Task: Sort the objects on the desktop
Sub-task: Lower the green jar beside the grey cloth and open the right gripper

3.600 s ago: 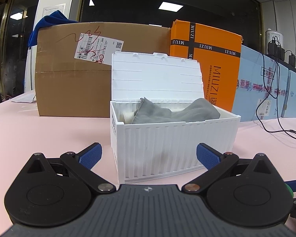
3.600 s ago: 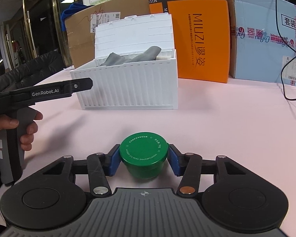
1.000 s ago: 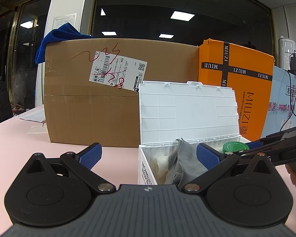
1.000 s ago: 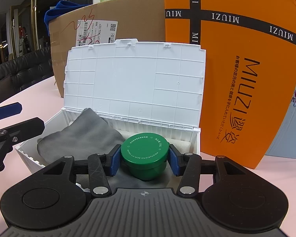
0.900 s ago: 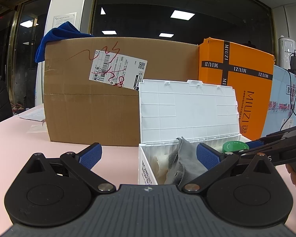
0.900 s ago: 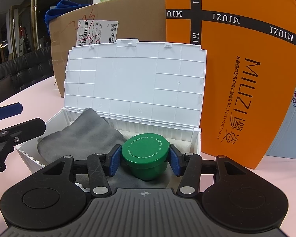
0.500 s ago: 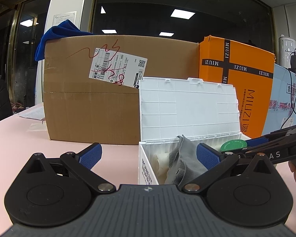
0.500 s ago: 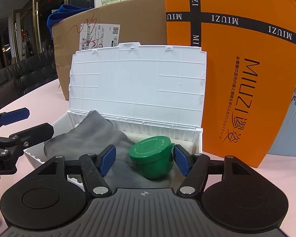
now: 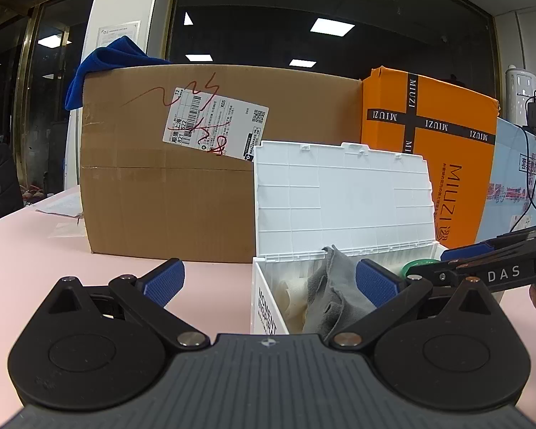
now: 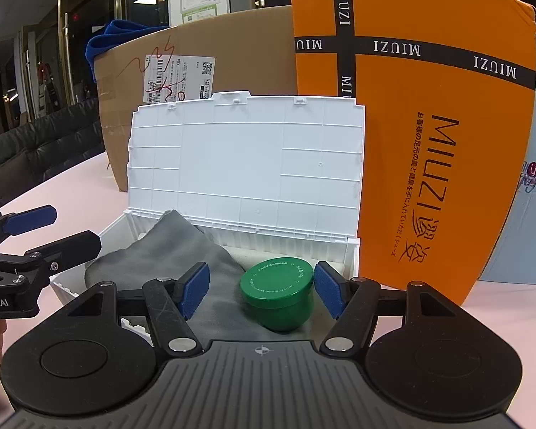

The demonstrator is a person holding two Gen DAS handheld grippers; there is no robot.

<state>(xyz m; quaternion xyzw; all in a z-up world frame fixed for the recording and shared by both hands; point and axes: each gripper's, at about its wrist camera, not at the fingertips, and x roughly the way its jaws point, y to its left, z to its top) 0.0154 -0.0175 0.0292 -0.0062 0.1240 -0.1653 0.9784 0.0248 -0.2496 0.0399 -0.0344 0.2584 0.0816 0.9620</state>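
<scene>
Right wrist: green jar (image 10: 278, 291) between spread tool (image 10: 261, 291) fingers, untouched.

Left view: jar (image 9: 418, 266) mostly hidden behind the right gripper (image 9: 461, 250); only a green sliver shows. Right view: cloth (image 10: 182, 250) covers the box (image 10: 350, 250) floor at left; jar lid print too small to read. Left gripper (image 10: 50, 228) cut off by the left edge.

The left wrist camera looks from low and near at the white box's (image 9: 268, 307) left end. The right wrist camera looks down into it, very near. Both see the box.
</scene>
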